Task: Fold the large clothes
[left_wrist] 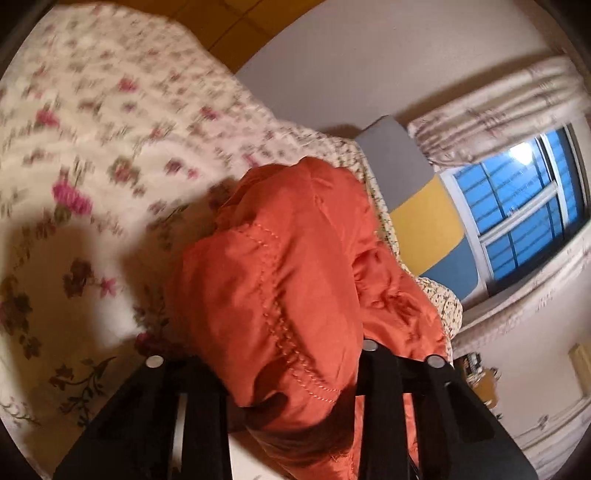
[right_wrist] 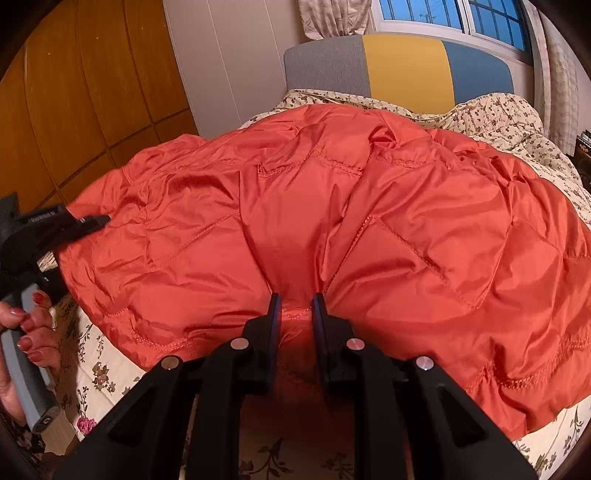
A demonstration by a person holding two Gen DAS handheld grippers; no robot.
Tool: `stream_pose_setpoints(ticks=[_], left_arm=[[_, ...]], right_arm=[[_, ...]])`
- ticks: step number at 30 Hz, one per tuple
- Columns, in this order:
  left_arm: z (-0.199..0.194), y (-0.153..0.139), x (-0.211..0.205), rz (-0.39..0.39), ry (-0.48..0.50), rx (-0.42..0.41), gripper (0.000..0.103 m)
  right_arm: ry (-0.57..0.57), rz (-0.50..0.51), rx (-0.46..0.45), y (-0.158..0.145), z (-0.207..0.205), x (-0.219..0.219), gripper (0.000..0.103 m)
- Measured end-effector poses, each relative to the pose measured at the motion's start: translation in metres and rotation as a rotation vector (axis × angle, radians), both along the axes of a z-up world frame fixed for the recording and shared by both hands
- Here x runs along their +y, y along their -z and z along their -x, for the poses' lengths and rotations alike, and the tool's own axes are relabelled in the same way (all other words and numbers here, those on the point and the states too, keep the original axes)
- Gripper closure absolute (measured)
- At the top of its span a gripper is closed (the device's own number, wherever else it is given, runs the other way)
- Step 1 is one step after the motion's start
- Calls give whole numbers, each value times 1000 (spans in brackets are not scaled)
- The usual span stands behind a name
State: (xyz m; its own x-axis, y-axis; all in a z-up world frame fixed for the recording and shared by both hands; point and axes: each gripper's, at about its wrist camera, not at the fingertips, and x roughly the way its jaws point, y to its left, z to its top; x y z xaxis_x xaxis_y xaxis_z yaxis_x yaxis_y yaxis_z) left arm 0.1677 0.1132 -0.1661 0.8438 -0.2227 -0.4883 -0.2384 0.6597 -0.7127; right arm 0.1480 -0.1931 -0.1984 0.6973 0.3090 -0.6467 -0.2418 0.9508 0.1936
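Note:
An orange quilted jacket [right_wrist: 369,221] lies spread across the flowered bed. In the right wrist view my right gripper [right_wrist: 296,308] is shut on a pinch of its near hem, and the fabric puckers between the two pads. At the far left of that view a hand holds my left gripper [right_wrist: 92,220], whose tip sits on the jacket's left end. In the left wrist view a bunched fold of the jacket [left_wrist: 280,266] fills the space between the left gripper's [left_wrist: 291,369] fingers and hides their tips. The cloth looks clamped there.
The flowered quilt [left_wrist: 92,166] covers the bed to the left of the jacket. A grey, yellow and blue headboard [right_wrist: 399,66] stands at the far end under a window [right_wrist: 443,14] with curtains. Wooden wardrobe doors [right_wrist: 92,92] line the left side.

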Motion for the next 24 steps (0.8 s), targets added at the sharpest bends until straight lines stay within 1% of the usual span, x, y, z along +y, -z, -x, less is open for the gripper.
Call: stream_pose_setpoints(ticks=[4, 7, 11, 14, 18, 21, 24], left_arm=[[6, -24, -13, -62, 17, -58, 77], [12, -47, -29, -142, 47, -121, 77], [14, -71, -50, -240, 86, -178, 77], [16, -84, -64, -300, 113, -210, 77], [17, -96, -75, -337, 141, -235, 77], [21, -107, -89, -381, 180, -265, 77], [25, -119, -110, -453, 223, -303, 77]], right_arm=[[3, 1, -1, 0, 0, 0, 87], [6, 1, -1, 1, -1, 0, 87], [11, 0, 0, 1, -1, 1, 87], [13, -4, 3, 1, -3, 0, 87], [18, 5, 4, 0, -4, 1, 87], [20, 3, 5, 1, -6, 2, 87], [22, -4, 9, 1, -7, 1, 87]])
